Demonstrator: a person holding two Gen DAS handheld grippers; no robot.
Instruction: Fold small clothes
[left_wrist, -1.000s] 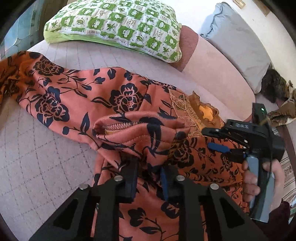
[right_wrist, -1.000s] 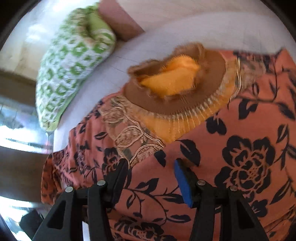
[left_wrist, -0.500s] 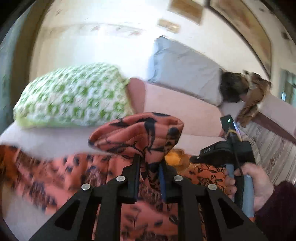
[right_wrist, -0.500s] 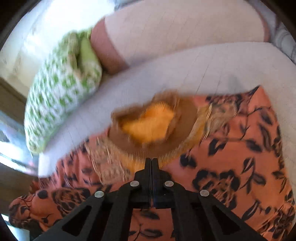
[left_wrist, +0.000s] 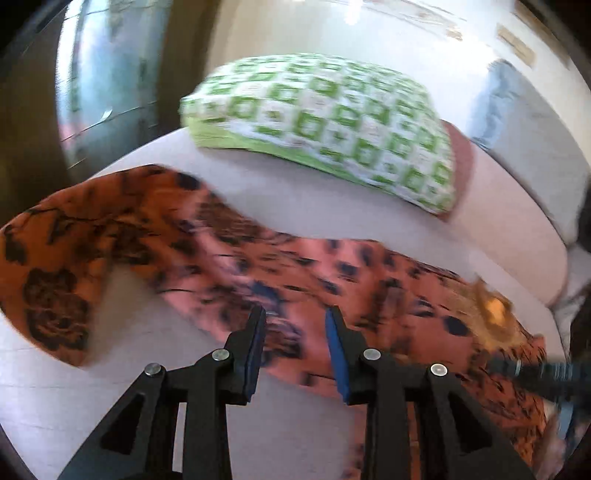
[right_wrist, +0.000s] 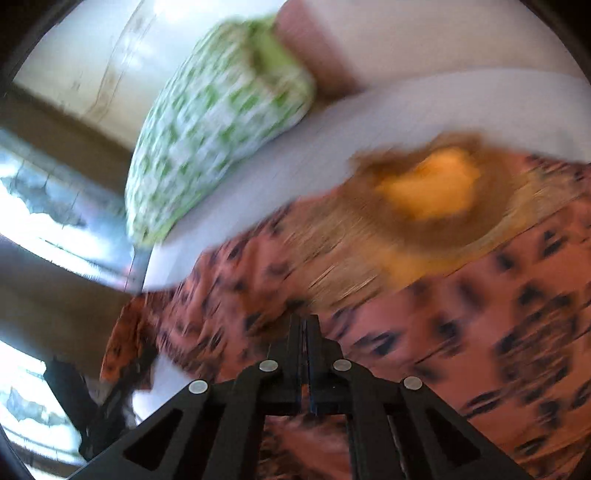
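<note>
Floral garment (left_wrist: 332, 273) spread across the bed (left_wrist: 258, 206) (frames blurred). Left gripper (left_wrist: 295, 314), jaws just opening, holds nothing; right gripper (right_wrist: 304, 321) fully closed, apparently empty.

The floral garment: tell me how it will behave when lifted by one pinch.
Likely floppy: the floral garment lies in soft, curved folds on the sofa seat. Probably light, since it drapes thin. The right gripper looks pinched shut on it, so a small grip probably holds.

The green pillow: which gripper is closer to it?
Probably the left gripper, over the sleeve side of the flowered dress below the green pillow. The right gripper is beside the collar, further away.
</note>
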